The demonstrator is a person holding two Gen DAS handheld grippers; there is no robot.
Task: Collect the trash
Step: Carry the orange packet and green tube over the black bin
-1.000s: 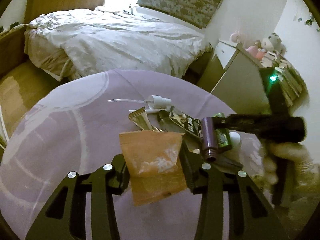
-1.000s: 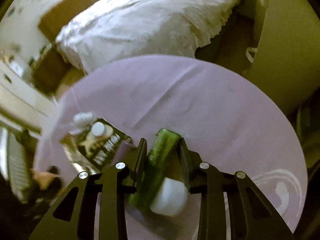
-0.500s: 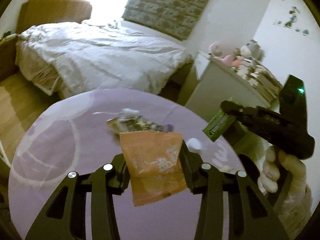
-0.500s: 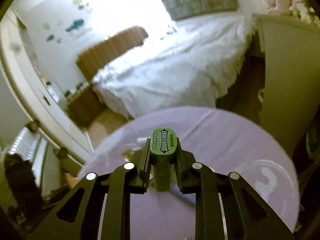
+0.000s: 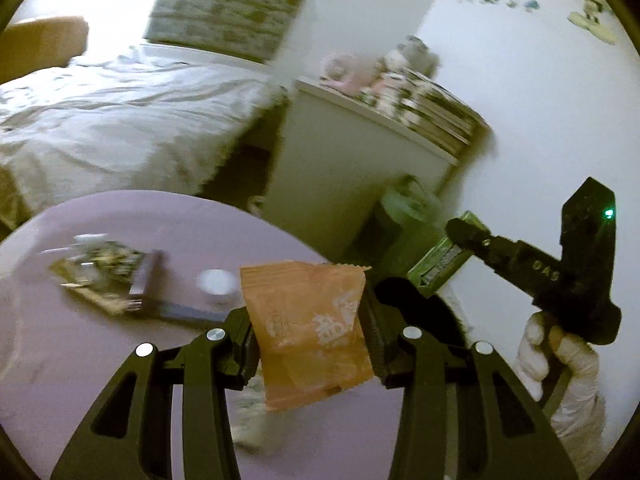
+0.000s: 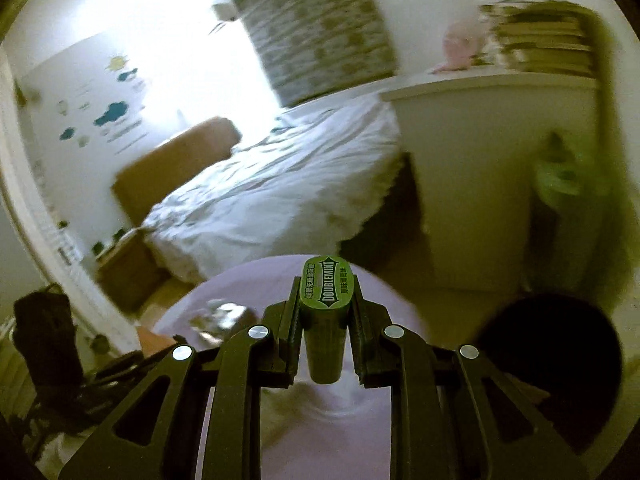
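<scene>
The orange snack wrapper [image 5: 310, 330] was clamped only by its side edges in the left gripper [image 5: 308, 340], and it was judged that the limp foil could slip out in a swing toward the green-lined bin [image 5: 404, 204]; the smooth green gum container [image 6: 326, 312], pinched between the jaws of the right gripper [image 6: 326, 320] which had just been closing on it, could likewise slide. One wrapper and one container were counted as held, while a blurred pile [image 5: 100, 272] was left on the purple round table [image 5: 60, 352], its pieces too smeared to be counted.
</scene>
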